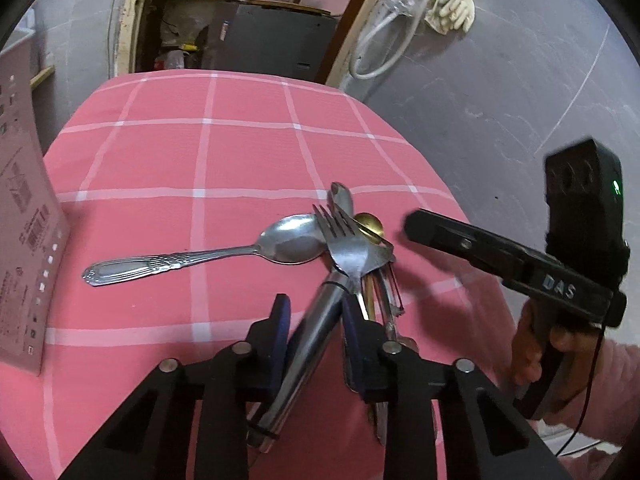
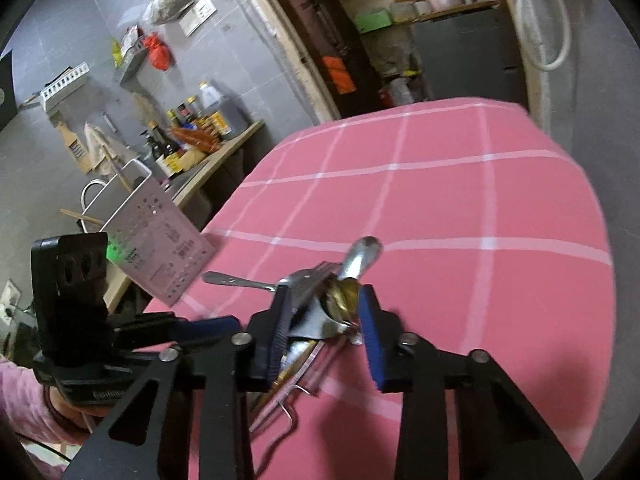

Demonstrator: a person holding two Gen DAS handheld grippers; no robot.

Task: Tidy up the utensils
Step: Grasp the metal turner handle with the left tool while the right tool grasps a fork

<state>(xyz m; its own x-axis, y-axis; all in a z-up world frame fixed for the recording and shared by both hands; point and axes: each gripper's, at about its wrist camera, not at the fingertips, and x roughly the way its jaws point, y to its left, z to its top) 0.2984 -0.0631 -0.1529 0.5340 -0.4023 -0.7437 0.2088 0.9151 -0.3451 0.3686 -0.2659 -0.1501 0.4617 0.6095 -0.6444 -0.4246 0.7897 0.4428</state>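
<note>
A pile of utensils lies on the pink checked tablecloth [image 1: 240, 152]. A steel fork [image 1: 340, 240] with a thick handle runs back between the pads of my left gripper [image 1: 314, 320], whose jaws stand apart around the handle. A patterned steel spoon [image 1: 192, 258] lies to the left. A gold spoon [image 1: 370, 224] and a peeler [image 1: 390, 284] lie under the fork. My right gripper [image 2: 324, 316] is open over the same pile [image 2: 332, 300]; it shows as a black body [image 1: 520, 264] in the left wrist view.
A pale printed box [image 1: 24, 216] stands at the table's left edge; it also shows in the right wrist view [image 2: 156, 248]. A counter with bottles [image 2: 192, 132] stands beyond the table. A doorway with shelves [image 1: 248, 12] is at the far end.
</note>
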